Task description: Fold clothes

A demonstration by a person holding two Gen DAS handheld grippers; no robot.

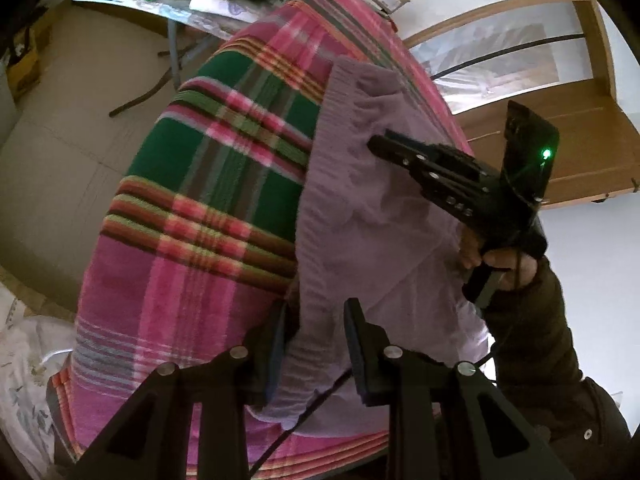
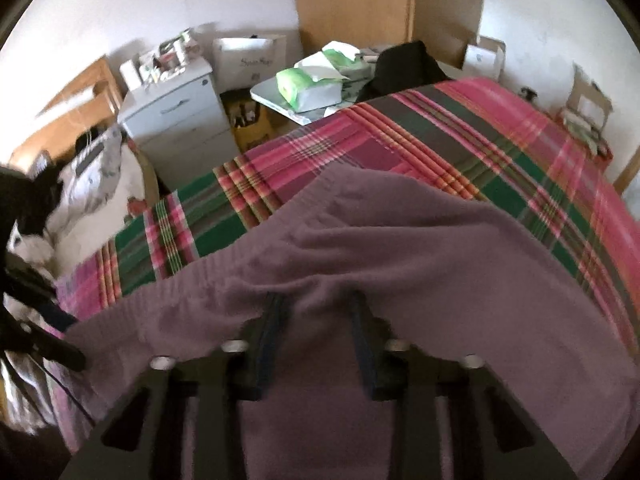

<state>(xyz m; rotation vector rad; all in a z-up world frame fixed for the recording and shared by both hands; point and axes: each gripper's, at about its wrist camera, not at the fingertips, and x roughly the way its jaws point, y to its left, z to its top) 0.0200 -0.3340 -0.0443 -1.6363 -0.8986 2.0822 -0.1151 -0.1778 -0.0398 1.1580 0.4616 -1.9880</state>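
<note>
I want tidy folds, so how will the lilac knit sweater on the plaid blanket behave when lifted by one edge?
The lilac sweater will probably flop and drape: it already lies in soft wrinkles on the plaid blanket. Its ribbed hem looks thick, so it may sag under its own weight. The fuzzy blanket likely drags on it rather than letting it slide.

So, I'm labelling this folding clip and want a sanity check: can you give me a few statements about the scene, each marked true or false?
1. The lilac knitted sweater lies on a pink and green plaid blanket. True.
2. The sweater is folded into a neat square. False: it lies spread out and wrinkled.
3. A green and white tissue pack sits on the small pale table beyond the bed. True.
4. The right gripper is over the floor. False: its tip is at the sweater.
</note>
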